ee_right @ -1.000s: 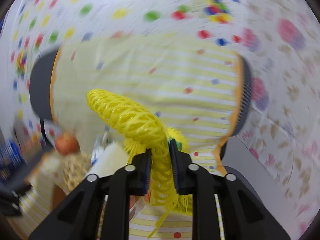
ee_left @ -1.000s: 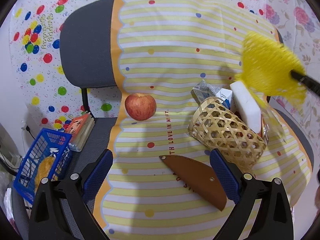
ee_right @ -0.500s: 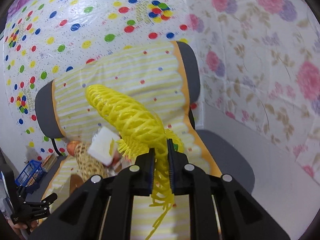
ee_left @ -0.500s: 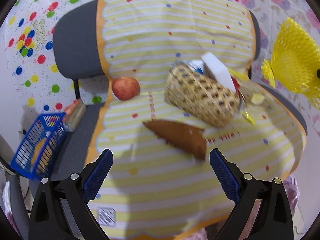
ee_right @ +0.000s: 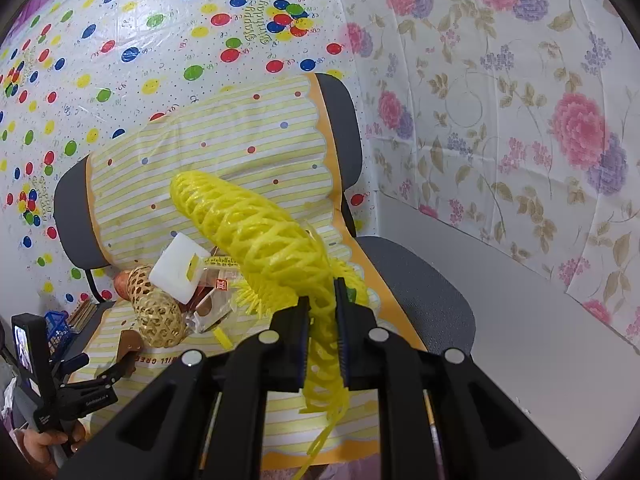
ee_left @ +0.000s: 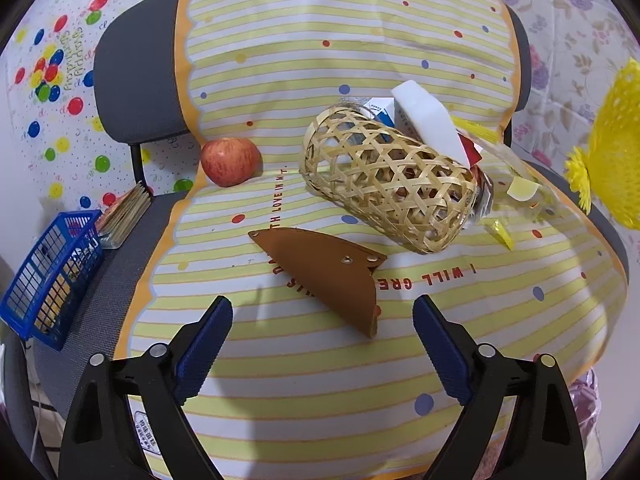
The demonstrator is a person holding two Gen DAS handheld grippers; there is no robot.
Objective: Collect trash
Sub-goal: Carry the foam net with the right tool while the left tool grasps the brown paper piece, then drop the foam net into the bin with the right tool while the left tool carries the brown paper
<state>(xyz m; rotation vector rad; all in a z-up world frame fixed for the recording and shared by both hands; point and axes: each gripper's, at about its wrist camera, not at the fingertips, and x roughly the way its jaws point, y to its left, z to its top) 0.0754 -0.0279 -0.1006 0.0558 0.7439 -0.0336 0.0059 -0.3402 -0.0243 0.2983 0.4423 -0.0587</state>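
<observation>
My right gripper (ee_right: 322, 312) is shut on a yellow foam fruit net (ee_right: 256, 236) and holds it in the air above the right side of the chair seat; the net also shows at the right edge of the left wrist view (ee_left: 612, 148). A woven bamboo basket (ee_left: 384, 178) lies tipped on the striped cloth (ee_left: 320, 380), with a white foam block (ee_left: 426, 120), a blue-white carton (ee_left: 380, 110) and clear wrappers (ee_left: 516, 188) at its mouth. My left gripper (ee_left: 322, 324) is open and empty, above the cloth near a brown leather pouch (ee_left: 324, 272).
A red apple (ee_left: 230, 160) sits at the back left of the seat. A blue wire basket (ee_left: 48, 276) and a stack of cards (ee_left: 124, 216) rest on the chair's bare left side. Papered walls (ee_right: 500, 120) stand behind and to the right.
The left gripper has moved nearer the seat, so basket and pouch look larger. The right gripper has carried the yellow net further right and away from the basket.
</observation>
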